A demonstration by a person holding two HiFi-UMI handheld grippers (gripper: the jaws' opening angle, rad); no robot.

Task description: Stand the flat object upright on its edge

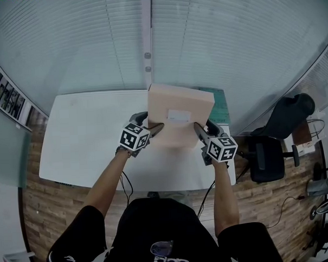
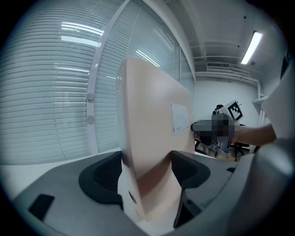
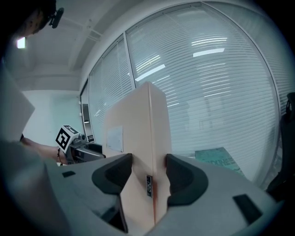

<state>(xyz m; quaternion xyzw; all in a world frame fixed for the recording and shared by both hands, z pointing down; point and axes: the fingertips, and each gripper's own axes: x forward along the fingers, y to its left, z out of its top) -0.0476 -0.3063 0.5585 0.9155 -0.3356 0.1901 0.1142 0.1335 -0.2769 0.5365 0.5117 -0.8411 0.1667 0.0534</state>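
The left gripper (image 1: 154, 128) and right gripper (image 1: 198, 128) each clamp 1 near lower side of the flat pale box (image 1: 180, 113), jaws pressed on its 2 faces. The box is upright over the white table (image 1: 83, 136), right of centre. Window blinds (image 1: 95, 44) are beyond.

L view: left gripper (image 2: 147, 173) jaws clamp lower edge of flat box (image 2: 154, 110), pale pink, touching both broad faces. Box rises toward 12 o'clock, narrow edge to cam. White label (image 2: 179, 117) on its 3 o'clock face. Right gripper (image 2: 199, 127) at 3 o'clock by box's far edge, marker cube (image 2: 235, 109) above it. Blinds (image 2: 50, 92) at 9 o'clock. Ceiling light (image 2: 251, 46) at 2 o'clock.
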